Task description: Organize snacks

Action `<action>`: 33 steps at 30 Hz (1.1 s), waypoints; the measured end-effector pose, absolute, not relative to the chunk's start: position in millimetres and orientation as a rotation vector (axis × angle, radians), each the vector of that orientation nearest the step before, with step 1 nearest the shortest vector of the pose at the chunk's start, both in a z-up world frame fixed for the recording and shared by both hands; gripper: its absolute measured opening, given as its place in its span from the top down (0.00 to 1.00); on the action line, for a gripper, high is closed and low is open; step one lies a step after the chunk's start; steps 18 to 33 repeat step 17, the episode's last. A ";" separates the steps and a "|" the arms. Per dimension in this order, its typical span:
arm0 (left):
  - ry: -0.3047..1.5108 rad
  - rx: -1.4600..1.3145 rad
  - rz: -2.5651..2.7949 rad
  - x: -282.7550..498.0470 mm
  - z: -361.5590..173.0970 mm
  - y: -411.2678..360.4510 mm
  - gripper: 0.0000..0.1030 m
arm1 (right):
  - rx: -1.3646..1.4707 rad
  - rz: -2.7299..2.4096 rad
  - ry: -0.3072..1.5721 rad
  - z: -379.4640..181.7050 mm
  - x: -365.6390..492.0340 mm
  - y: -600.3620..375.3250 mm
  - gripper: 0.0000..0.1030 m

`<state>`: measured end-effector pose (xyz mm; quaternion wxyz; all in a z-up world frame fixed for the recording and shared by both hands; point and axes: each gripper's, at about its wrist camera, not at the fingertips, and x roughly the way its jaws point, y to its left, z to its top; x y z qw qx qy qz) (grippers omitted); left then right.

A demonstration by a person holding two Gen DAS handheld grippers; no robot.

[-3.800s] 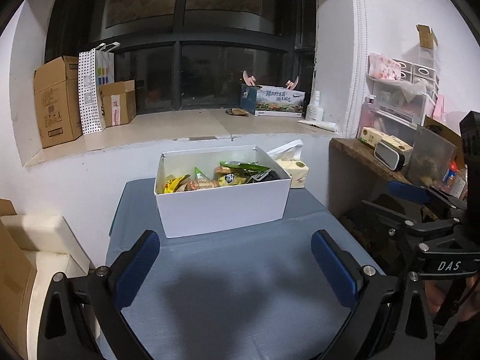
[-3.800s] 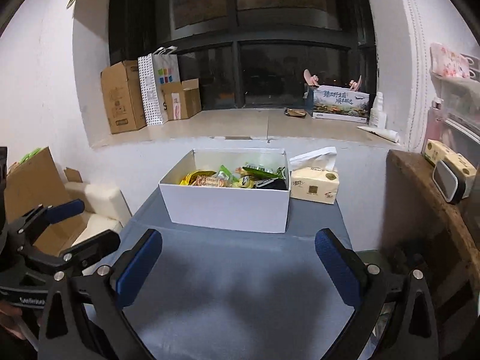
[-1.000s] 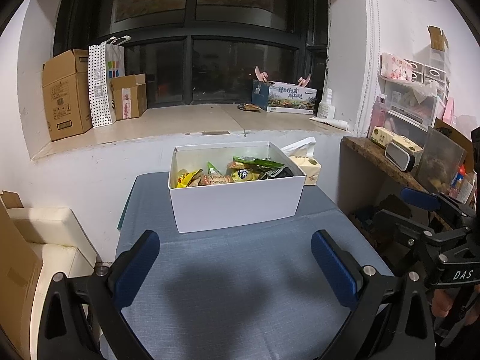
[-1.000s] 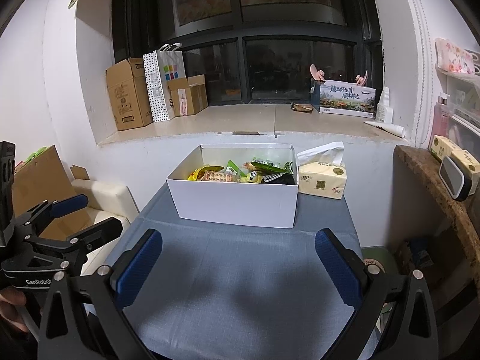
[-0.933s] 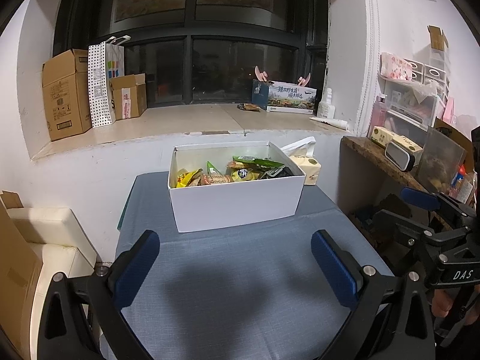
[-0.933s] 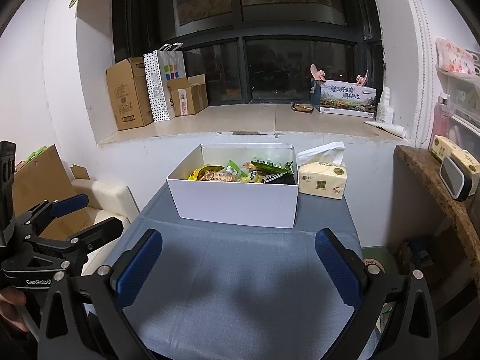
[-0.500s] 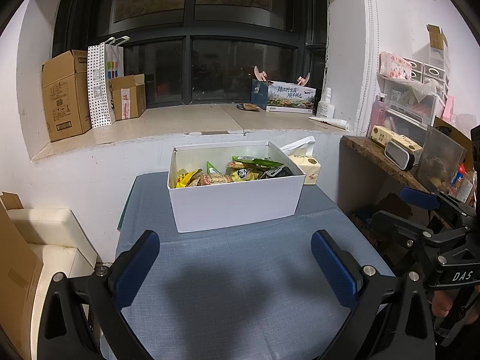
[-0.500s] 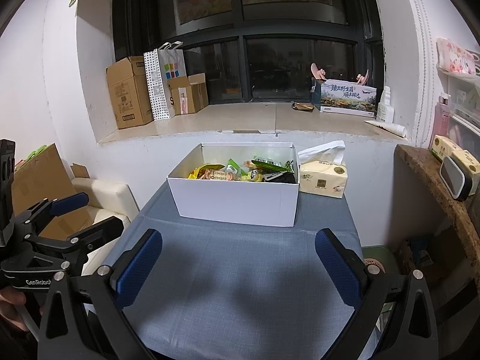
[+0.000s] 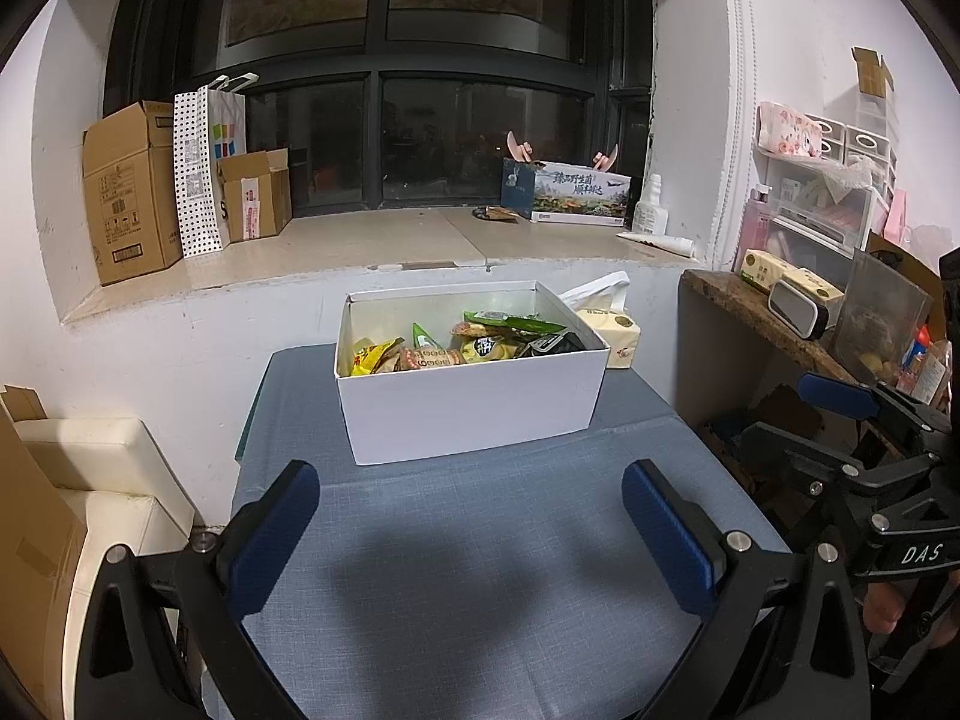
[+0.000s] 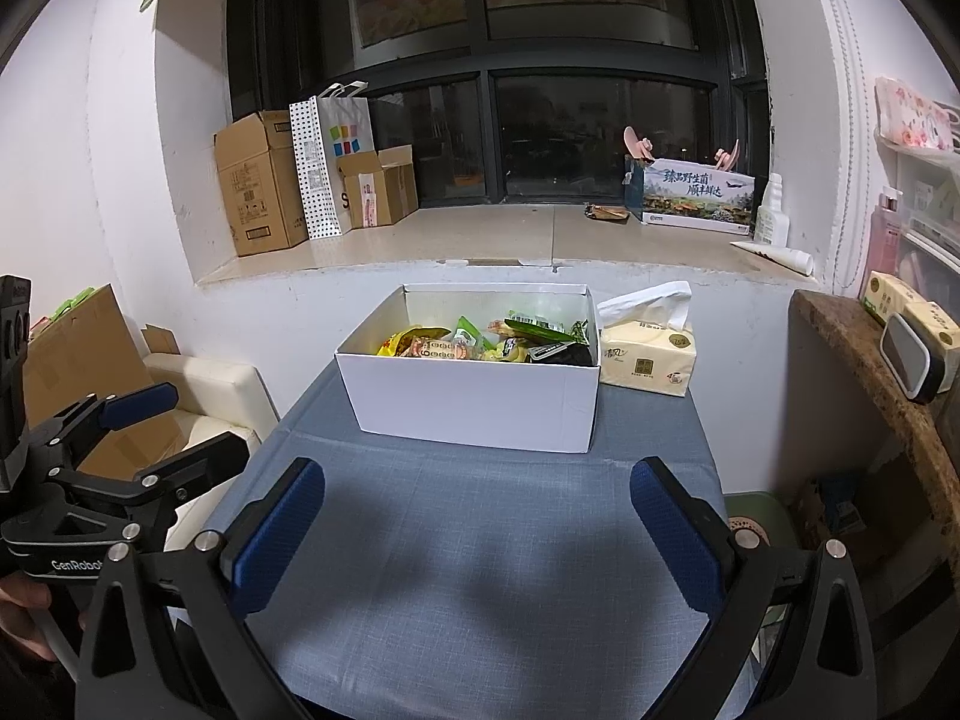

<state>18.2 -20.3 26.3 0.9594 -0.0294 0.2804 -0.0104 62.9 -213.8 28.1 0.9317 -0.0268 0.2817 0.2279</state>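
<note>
The white box (image 9: 474, 402) of snack packets (image 9: 462, 348) sits mid-frame on the worktop (image 9: 480, 540), straight ahead of both empty, spread-open grippers, left gripper (image 9: 471, 534) and right gripper (image 10: 477, 534) about equally near.

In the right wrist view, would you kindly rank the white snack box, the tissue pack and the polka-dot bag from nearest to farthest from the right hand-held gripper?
1. White snack box, centre of the table.
2. Tissue pack, just behind the box's right corner.
3. Polka-dot bag, far left on the window ledge.

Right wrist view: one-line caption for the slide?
Open right tool hovers over the blue tablecloth, facing a white box of snack packets, a tissue pack beside it.
</note>
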 end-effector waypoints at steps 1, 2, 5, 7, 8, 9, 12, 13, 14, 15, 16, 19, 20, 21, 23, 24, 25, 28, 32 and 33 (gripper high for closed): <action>0.569 -0.059 -0.021 18.2 26.3 -20.4 0.00 | -0.055 0.467 0.577 28.0 62.9 -213.8 0.00; 0.569 -0.059 -0.021 18.3 26.2 -20.4 0.00 | -0.055 0.467 0.579 27.7 63.4 -213.6 0.00; 0.569 -0.059 -0.021 18.3 26.2 -20.6 0.00 | -0.057 0.467 0.581 27.4 63.7 -213.3 0.00; 0.569 -0.059 -0.021 18.3 26.2 -20.5 0.00 | -0.057 0.467 0.580 27.5 63.7 -213.1 0.00; 0.570 -0.059 -0.022 18.1 26.1 -20.6 0.00 | -0.057 0.466 0.581 27.5 63.8 -213.1 0.00; 0.570 -0.058 -0.022 18.2 26.2 -20.7 0.00 | -0.056 0.466 0.581 27.5 63.7 -213.1 0.00; 0.571 -0.059 -0.027 17.7 26.2 -21.0 0.00 | -0.058 0.468 0.579 27.4 63.2 -213.5 0.00; 0.572 -0.058 -0.029 17.9 26.0 -21.2 0.00 | -0.058 0.468 0.580 27.4 63.3 -213.6 0.00; 0.571 -0.058 -0.030 17.5 25.9 -21.0 0.00 | -0.058 0.469 0.581 27.3 63.3 -213.5 0.00; 0.568 -0.060 -0.035 16.5 26.3 -20.8 0.00 | -0.058 0.467 0.581 27.4 63.2 -213.4 0.00; 0.567 -0.062 -0.037 16.4 26.2 -20.3 0.00 | -0.058 0.467 0.581 27.4 63.2 -213.6 0.00; 0.566 -0.065 -0.038 15.7 26.8 -19.5 0.00 | -0.059 0.468 0.582 27.5 63.1 -213.5 0.00; 0.566 -0.065 -0.038 15.7 26.8 -19.5 0.00 | -0.059 0.468 0.582 27.5 63.1 -213.5 0.00; 0.566 -0.065 -0.038 15.7 26.8 -19.5 0.00 | -0.059 0.468 0.582 27.5 63.1 -213.5 0.00; 0.566 -0.065 -0.038 15.7 26.8 -19.5 0.00 | -0.059 0.468 0.582 27.5 63.1 -213.5 0.00; 0.566 -0.065 -0.038 15.7 26.8 -19.5 0.00 | -0.059 0.468 0.582 27.5 63.1 -213.5 0.00; 0.566 -0.065 -0.038 15.7 26.8 -19.5 0.00 | -0.059 0.468 0.582 27.5 63.1 -213.5 0.00; 0.566 -0.065 -0.038 15.7 26.8 -19.5 0.00 | -0.059 0.468 0.582 27.5 63.1 -213.5 0.00; 0.566 -0.065 -0.038 15.7 26.8 -19.5 0.00 | -0.059 0.468 0.582 27.5 63.1 -213.5 0.00; 0.566 -0.065 -0.038 15.7 26.8 -19.5 0.00 | -0.059 0.468 0.582 27.5 63.1 -213.5 0.00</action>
